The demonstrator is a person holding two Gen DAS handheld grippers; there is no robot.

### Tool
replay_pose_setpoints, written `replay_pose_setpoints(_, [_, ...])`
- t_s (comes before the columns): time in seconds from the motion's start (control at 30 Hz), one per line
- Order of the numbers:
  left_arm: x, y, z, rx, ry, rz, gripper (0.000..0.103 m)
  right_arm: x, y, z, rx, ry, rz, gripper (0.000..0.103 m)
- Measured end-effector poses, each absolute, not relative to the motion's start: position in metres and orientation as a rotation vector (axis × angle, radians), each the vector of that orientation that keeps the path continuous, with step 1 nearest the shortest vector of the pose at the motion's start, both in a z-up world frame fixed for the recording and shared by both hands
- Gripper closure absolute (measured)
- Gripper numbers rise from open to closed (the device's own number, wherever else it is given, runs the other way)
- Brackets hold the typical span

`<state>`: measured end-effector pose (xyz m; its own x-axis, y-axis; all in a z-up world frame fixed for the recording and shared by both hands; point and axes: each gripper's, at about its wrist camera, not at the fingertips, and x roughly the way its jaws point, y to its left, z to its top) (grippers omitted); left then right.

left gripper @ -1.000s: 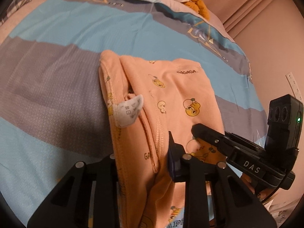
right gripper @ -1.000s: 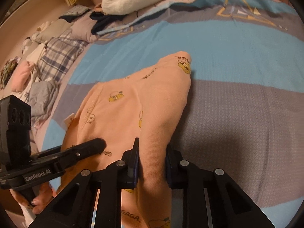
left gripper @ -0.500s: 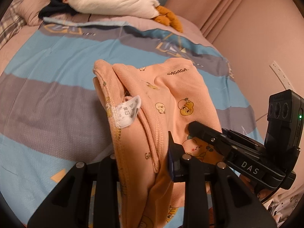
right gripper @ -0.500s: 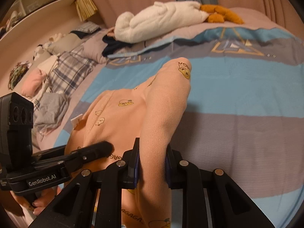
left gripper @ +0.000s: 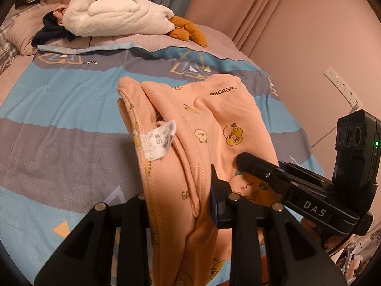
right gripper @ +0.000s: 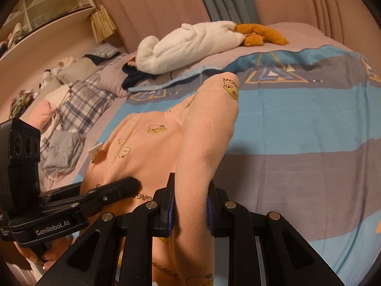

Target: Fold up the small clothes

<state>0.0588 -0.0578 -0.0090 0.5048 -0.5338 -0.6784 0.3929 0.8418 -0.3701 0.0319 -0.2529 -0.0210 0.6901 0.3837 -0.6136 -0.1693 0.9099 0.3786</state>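
Note:
A small peach garment [left gripper: 214,128] printed with cartoon ducks and "GAGAGA" hangs lifted above the striped bedspread [left gripper: 59,109]. My left gripper [left gripper: 177,190] is shut on its hemmed edge, next to a white care label [left gripper: 158,140]. My right gripper [right gripper: 190,197] is shut on another fold of the same peach garment [right gripper: 166,138]. Each gripper shows in the other's view: the right one [left gripper: 240,159] at lower right, the left one [right gripper: 133,182] at lower left. The garment's lower part hangs out of sight below both grippers.
A white plush goose [left gripper: 114,16] with orange feet lies at the head of the bed. Dark clothing [right gripper: 135,78], a plaid pillow [right gripper: 83,100] and loose clothes [right gripper: 59,150] lie along the left side. Curtains [left gripper: 238,7] and a wall with a power strip [left gripper: 340,85] stand to the right.
Both grippers have risen and tilted up with the garment, lifting it off the bedspread. The head of the bed and curtains have come into view.

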Motion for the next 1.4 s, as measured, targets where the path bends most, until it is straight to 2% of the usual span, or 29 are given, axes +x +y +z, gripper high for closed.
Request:
replay_pose_setpoints(0.7, [0.058, -0.085, -0.011, -0.113, 0.855, -0.565, 0.075, 0.03, -0.272, -0.029, 0.323, 0.741, 0.267, 0.08])
replay_pose_setpoints(1.4, [0.108, -0.079, -0.088, -0.15, 1.021, -0.485, 0.074, 0.076, -0.257, -0.096, 0.351, 0.919, 0.253, 0.08])
